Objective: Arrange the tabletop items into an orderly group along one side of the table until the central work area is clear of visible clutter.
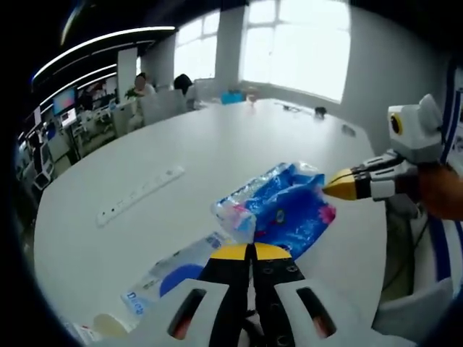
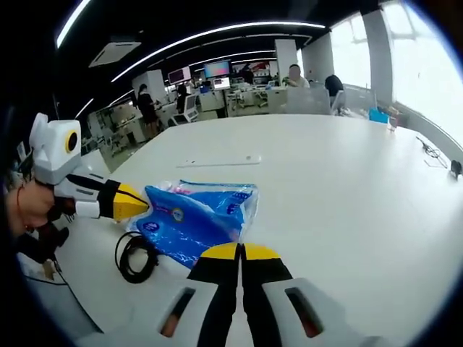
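Flanking crinkly blue plastic pack (image 1: pixel 289 206): left gripper (image 1: pixel 251 251), right gripper (image 2: pixel 239 251), fingers pressed together, empty.

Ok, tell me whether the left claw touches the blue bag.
Touching: right gripper view shows the left claw tip meeting the blue bag edge, no gap.
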Motion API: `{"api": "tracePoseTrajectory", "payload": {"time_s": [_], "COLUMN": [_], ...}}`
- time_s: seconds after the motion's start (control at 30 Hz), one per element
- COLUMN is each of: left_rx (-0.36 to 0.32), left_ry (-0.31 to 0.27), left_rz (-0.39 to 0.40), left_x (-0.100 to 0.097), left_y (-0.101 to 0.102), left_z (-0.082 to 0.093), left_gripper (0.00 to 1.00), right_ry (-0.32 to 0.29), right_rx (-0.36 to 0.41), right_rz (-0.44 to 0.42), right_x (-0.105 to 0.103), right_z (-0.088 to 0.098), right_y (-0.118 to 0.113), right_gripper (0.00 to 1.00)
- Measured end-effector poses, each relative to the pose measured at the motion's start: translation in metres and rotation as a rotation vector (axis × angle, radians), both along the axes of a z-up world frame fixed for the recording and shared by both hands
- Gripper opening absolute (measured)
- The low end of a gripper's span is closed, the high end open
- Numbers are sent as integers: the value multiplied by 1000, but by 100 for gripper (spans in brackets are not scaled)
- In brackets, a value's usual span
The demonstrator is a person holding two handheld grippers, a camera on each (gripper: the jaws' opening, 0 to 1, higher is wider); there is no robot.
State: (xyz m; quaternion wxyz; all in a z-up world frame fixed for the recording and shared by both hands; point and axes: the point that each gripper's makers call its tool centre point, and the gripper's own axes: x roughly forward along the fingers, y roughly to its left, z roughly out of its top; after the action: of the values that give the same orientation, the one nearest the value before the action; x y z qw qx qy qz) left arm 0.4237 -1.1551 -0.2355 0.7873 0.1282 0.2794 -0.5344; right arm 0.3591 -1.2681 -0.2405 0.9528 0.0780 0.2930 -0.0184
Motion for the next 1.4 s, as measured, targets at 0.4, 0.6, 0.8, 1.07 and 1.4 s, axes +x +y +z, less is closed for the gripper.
{"api": "tracePoseTrajectory", "payload": {"time_s": [0.4, 0.6, 0.8, 1.07, 1.4], "left_rx": [-20, -22, -12, 0, 10], "left_ry": [-7, -5, 0, 1, 8], "left_rz": [11, 15, 21, 33, 40], "left_x": [-6, -9, -10, -9, -6], "left_y": [-18, -27, -31, -35, -41], "left_z": [1, -3, -10, -18, -30], "left_gripper": [0, 0, 0, 0, 0], "right_ry": [-3, 5, 17, 26, 43], "right_rx": [-18, -24, -29, -28, -29], "right_rz": [-2, -3, 8, 25, 43], "right_x": [-4, -5, -3, 1, 6], "right_z": [3, -1, -6, -12, -23], "right_y": [-18, -28, -33, -38, -44], "right_gripper": [0, 0, 0, 0, 0]}}
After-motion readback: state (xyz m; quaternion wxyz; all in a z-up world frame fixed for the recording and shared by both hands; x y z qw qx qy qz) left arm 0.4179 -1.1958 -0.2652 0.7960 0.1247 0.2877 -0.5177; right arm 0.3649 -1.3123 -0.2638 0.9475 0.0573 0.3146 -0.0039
